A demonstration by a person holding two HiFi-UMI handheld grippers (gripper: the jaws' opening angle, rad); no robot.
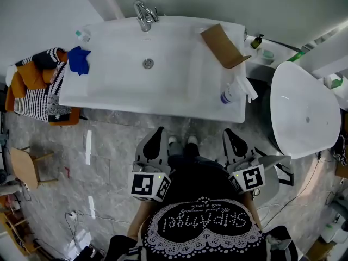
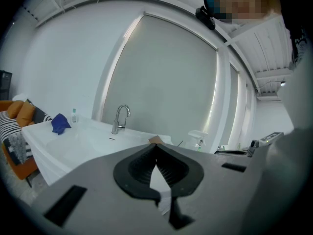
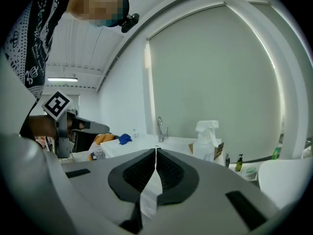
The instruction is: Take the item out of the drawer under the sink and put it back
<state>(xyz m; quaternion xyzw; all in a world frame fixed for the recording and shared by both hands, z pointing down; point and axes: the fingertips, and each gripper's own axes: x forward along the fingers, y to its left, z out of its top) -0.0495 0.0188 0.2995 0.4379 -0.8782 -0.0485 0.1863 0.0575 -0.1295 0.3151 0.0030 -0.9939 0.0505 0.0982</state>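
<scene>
The white sink (image 1: pixel 152 105) with its faucet (image 1: pixel 144 15) stands ahead of me; its basin hides whatever drawer lies beneath. My left gripper (image 1: pixel 156 136) and right gripper (image 1: pixel 232 137) hang side by side near my body, short of the sink's front edge, both pointing toward it. In the left gripper view the jaws (image 2: pixel 156 147) meet at their tips with nothing between them, and the sink (image 2: pixel 73 146) lies beyond. In the right gripper view the jaws (image 3: pixel 156 151) are likewise shut and empty.
On the sink lie a blue cloth (image 1: pixel 79 60), a cardboard box (image 1: pixel 223 45) and a spray bottle (image 1: pixel 235 91). A white oval basin (image 1: pixel 304 110) stands at the right. An orange chair with striped cushions (image 1: pixel 38 86) is at the left, and a wooden stool (image 1: pixel 24 167) stands nearer.
</scene>
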